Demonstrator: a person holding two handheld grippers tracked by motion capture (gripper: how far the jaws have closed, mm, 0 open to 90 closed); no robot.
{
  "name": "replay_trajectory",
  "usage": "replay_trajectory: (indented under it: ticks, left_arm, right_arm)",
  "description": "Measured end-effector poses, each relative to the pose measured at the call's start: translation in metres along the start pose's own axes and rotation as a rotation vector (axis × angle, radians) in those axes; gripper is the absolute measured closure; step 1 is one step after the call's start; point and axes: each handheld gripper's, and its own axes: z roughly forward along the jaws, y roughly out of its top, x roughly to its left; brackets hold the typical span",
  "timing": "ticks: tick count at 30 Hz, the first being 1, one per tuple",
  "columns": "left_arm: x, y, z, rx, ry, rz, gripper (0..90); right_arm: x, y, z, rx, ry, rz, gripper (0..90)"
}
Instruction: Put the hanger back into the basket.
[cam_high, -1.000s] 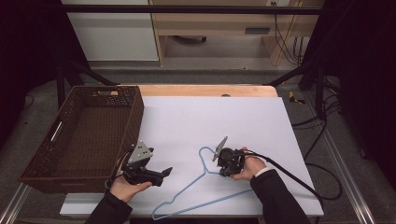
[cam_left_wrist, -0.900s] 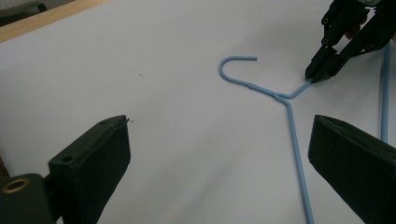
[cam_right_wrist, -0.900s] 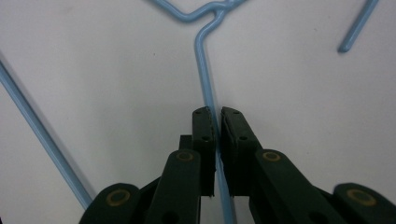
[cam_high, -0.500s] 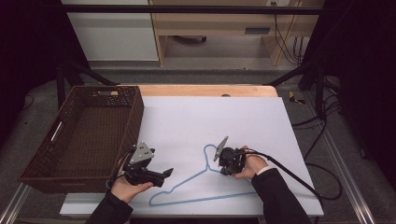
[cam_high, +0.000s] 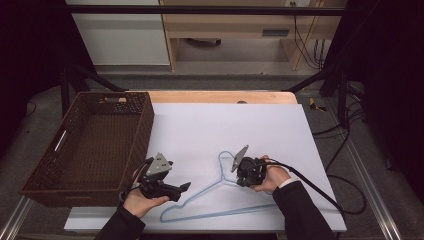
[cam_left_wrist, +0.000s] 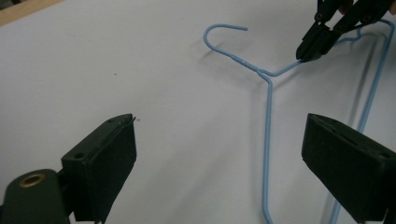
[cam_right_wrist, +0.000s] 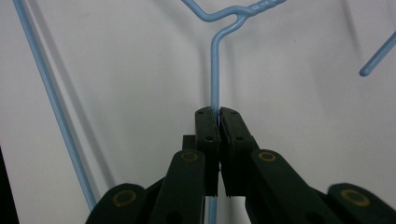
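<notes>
Centrally on the white table (cam_high: 200, 125) lies a blue wire hanger (cam_high: 215, 212), flat, its hook (cam_left_wrist: 219, 35) pointing away from the person and its long bottom bar near the front edge; the right gripper (cam_high: 239, 176) is clenched on one sloping shoulder wire just beside the twisted neck, and in the right gripper view the two jaws stand pressed together with the wire running up out of their tips (cam_right_wrist: 215, 112); the left gripper (cam_high: 184, 187) is released, jaws wide apart, held above the table just left of the hanger's other shoulder, which in the left gripper view runs up between its jaws without touching either; a brown woven basket (cam_high: 145, 130) sits at the table's left side, apparently empty, well apart from the hanger. Risks, as judgement: the grip is a single narrow pinch on thin round wire, so on lifting the hanger may swing or rotate about the jaws, or slide out of them; the far corner or bottom bar may drag on the table and twist the frame; should the left gripper close on the second shoulder off line, the two grips could bend the wire; the hook could catch the basket's weave if carried that way.
</notes>
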Motion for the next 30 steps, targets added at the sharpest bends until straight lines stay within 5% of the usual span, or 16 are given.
replay_trajectory:
  ticks: [6, 11, 30]
  left_arm:
    - [-0.01, 0.006, 0.037, 0.13, -0.082, 0.045, 14.5]
    - [-0.019, 0.01, 0.062, 0.186, -0.118, 0.074, 20.4]
    - [-0.025, 0.015, 0.091, 0.294, -0.181, 0.126, 56.7]
  right_arm:
    - [0.001, 0.0, -0.001, -0.012, 0.002, -0.011, 87.4]
    - [0.001, 0.0, -0.001, -0.012, 0.0, -0.025, 87.4]
    - [0.004, -0.001, -0.005, -0.039, -0.002, -0.036, 87.2]
